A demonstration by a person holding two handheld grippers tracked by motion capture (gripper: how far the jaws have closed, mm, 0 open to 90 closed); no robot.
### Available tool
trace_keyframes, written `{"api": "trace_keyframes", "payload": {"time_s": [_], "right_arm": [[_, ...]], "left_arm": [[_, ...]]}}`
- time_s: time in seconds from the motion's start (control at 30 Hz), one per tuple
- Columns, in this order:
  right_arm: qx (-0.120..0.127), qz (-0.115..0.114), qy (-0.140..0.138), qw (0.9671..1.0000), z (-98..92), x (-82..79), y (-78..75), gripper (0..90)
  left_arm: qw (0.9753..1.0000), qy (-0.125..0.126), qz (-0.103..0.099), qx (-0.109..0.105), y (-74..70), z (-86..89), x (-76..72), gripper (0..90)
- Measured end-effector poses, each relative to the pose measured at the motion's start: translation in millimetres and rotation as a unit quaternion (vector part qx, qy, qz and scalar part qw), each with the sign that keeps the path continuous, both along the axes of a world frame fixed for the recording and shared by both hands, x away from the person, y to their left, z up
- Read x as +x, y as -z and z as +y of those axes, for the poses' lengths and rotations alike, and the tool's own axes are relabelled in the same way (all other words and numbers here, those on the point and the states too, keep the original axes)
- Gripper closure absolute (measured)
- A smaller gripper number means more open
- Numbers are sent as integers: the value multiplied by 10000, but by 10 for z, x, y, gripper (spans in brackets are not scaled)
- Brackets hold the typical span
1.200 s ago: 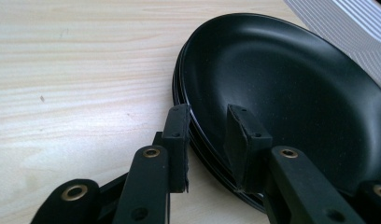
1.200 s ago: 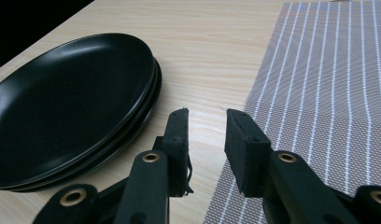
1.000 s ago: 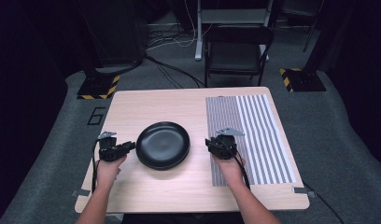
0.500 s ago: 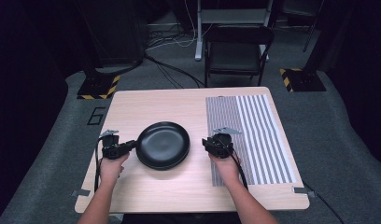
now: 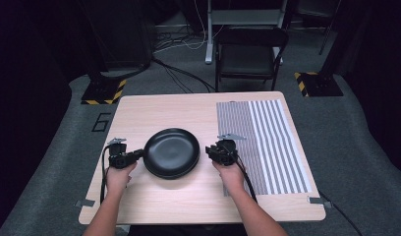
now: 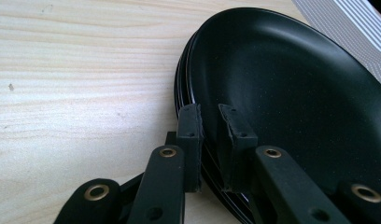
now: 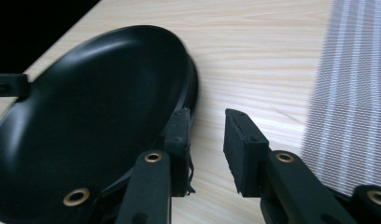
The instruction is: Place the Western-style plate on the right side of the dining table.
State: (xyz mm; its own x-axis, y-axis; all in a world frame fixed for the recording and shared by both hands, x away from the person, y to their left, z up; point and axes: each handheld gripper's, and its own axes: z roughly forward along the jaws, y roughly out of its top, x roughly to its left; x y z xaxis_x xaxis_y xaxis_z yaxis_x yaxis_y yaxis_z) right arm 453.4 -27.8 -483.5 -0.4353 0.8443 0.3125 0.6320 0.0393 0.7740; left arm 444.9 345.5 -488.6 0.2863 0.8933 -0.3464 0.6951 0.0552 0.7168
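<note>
A black plate lies mid-table; layered rims in the left gripper view suggest it tops a small stack. My left gripper is at the plate's left edge, its jaws nearly together with the rim pinched between them. My right gripper is at the plate's right edge and stands open. One of its jaws is against the plate's rim and the other is over bare wood. The left gripper's tip shows at the plate's far side in the right gripper view.
A grey-and-white striped mat covers the table's right part, just right of my right hand. The wooden table is bare behind the plate. A black chair stands beyond the far edge.
Both grippers have edged inward to the plate's rim, the left one rightward and the right one leftward. The plate has stayed in place.
</note>
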Motion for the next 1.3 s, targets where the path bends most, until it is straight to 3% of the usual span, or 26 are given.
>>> {"api": "trace_keyframes", "payload": {"time_s": [0.63, 0.8, 0.9, 1.3], "right_arm": [[26, 254, -172, 9995, 277, 133, 71, 732], [22, 311, -125, 9994, 312, 139, 93, 761], [152, 439, -39, 9989, 304, 148, 93, 771], [246, 529, 70, 9983, 318, 171, 113, 766]], "left_arm": [[10000, -4, -88, -41, 3, 13, -23, 814], [9996, -40, -52, -289, 38, 44, -29, 809], [9996, -46, -56, -266, 38, 38, -30, 807], [9996, -206, -109, -180, 41, -7, -49, 805]]}}
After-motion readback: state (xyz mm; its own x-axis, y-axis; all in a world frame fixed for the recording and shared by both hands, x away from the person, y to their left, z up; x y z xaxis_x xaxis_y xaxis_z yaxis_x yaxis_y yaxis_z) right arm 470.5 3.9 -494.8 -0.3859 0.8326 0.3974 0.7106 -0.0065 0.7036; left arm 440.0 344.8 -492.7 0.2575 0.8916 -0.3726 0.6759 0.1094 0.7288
